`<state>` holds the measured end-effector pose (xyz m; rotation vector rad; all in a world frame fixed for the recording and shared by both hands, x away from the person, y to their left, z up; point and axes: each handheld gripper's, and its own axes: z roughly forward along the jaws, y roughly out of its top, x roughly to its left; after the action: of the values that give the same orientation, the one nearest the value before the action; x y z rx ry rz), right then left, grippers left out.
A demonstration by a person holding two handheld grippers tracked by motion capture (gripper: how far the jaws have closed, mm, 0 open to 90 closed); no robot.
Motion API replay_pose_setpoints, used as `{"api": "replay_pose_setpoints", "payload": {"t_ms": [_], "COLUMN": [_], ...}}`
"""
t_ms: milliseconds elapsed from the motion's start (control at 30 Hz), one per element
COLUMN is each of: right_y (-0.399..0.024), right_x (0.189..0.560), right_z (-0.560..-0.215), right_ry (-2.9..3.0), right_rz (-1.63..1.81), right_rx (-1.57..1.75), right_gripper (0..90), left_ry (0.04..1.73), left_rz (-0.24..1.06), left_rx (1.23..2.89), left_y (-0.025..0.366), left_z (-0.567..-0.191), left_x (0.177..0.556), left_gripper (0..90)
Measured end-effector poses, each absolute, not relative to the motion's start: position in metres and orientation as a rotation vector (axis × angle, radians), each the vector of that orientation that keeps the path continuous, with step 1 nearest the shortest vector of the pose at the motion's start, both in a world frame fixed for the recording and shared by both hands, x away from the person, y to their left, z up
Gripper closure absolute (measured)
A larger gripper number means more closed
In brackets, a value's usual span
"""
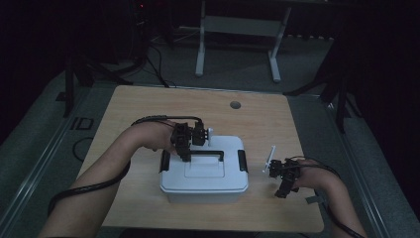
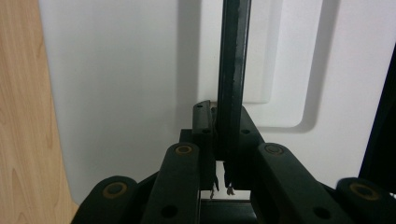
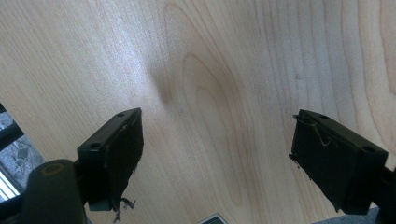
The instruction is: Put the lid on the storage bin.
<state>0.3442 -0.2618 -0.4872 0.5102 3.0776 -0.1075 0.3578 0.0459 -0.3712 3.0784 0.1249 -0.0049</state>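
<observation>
A white plastic box (image 1: 203, 181) with a flat lid (image 2: 121, 93) stands in the middle of the wooden table (image 1: 148, 104). A black carrying handle (image 1: 210, 153) lies across its top. My left gripper (image 1: 185, 151) reaches over the box's left rear part. In the left gripper view its jaws (image 2: 223, 123) are shut on the thin black handle bar (image 2: 232, 70), which runs straight up between them. To the right of the box, my right gripper (image 1: 283, 188) is held over bare table. Its two pads (image 3: 119, 154) stand wide open, with only wood grain behind them.
Black latches sit at the box's left end (image 1: 165, 161) and right end (image 1: 242, 160). A round cable hole (image 1: 235, 105) lies near the table's far edge. Beyond the table stand the white legs of a desk frame (image 1: 200, 54), amid dark stands and floor cables.
</observation>
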Motion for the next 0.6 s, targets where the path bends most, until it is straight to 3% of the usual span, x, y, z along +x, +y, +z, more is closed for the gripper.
{"api": "replay_pose_setpoints", "payload": {"t_ms": [167, 300, 367, 433, 533, 567, 600], "right_y": [-0.262, -0.261, -0.261, -0.261, -0.261, -0.261, -0.260], "right_x": [0.344, 0.344, 0.344, 0.344, 0.344, 0.345, 0.344], "right_z": [-0.488, -0.488, -0.487, -0.487, -0.487, -0.487, -0.487], "right_ry": [3.081, 3.081, 3.081, 3.081, 3.079, 3.079, 3.080], "right_rz": [-0.110, -0.107, -0.104, -0.103, -0.103, -0.103, -0.105], "right_rx": [0.508, 0.507, 0.508, 0.507, 0.506, 0.506, 0.505], "right_gripper": [16.5, 16.5, 16.5, 16.5, 16.4, 16.4, 16.5], "left_ry": [0.119, 0.120, 0.158, 0.159, 0.185, 0.217, 0.208], "left_rz": [0.035, 0.074, 0.056, 0.085, 0.124, 0.139, 0.167], "left_rx": [3.075, 3.056, 3.036, 3.021, 3.004, 2.987, 2.978], "left_y": [0.046, 0.048, 0.049, 0.051, 0.053, 0.056, 0.058], "left_z": [-0.371, -0.369, -0.368, -0.366, -0.365, -0.363, -0.363], "left_x": [0.357, 0.359, 0.359, 0.357, 0.357, 0.359, 0.359], "left_gripper": [80.6, 53.9, 50.1, 35.2, 20.0, 20.0, 12.6]}}
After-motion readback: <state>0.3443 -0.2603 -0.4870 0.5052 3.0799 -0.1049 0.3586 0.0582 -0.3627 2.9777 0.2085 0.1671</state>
